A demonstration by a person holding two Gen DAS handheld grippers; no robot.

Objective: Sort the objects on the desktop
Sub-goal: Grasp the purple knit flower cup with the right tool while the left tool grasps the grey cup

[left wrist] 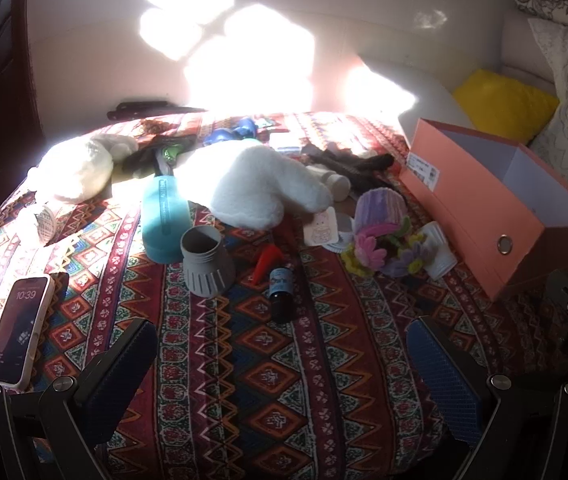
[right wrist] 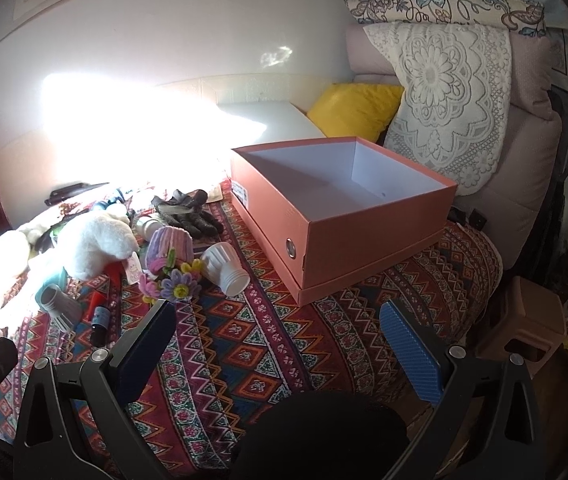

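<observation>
1. The left gripper [left wrist: 284,364] hovers over the patterned cloth [left wrist: 267,380] with its jaws wide apart and nothing between them.
2. The right gripper [right wrist: 279,344] hangs likewise over the same cloth, jaws wide and holding nothing, nearer the orange box [right wrist: 348,236].
3. The box stands open on the right side of the counter, seated in its own lid, white inside with nothing showing in it; a metal eyelet faces forward.
4. A phone [left wrist: 17,330] lies lit at the left edge, just beside the left gripper's left finger.
5. Ahead of the left gripper stand a grey ribbed cup-like piece [left wrist: 205,260] and a small dark bottle [left wrist: 281,292] lying on its side, with a red plastic bit [left wrist: 265,264] between them.
6. Behind these lies a teal bottle [left wrist: 163,220], and a white plush toy [left wrist: 259,184] sprawls across the middle, its paper tag touching the cloth.
7. A purple plush pot with pipe-cleaner flowers [right wrist: 171,264] lies tipped over, touching a white ribbed cup [right wrist: 225,266] that lies between it and the box.
8. Dark gloves [right wrist: 187,210] lie behind the pot, close to the box's rear corner.
9. Strong sunlight washes out the far left of the counter, so the pale bundle [left wrist: 75,168] there cannot be identified.
10. A yellow cushion [right wrist: 354,110] and a lace-covered pillow [right wrist: 448,92] sit behind the box.
</observation>
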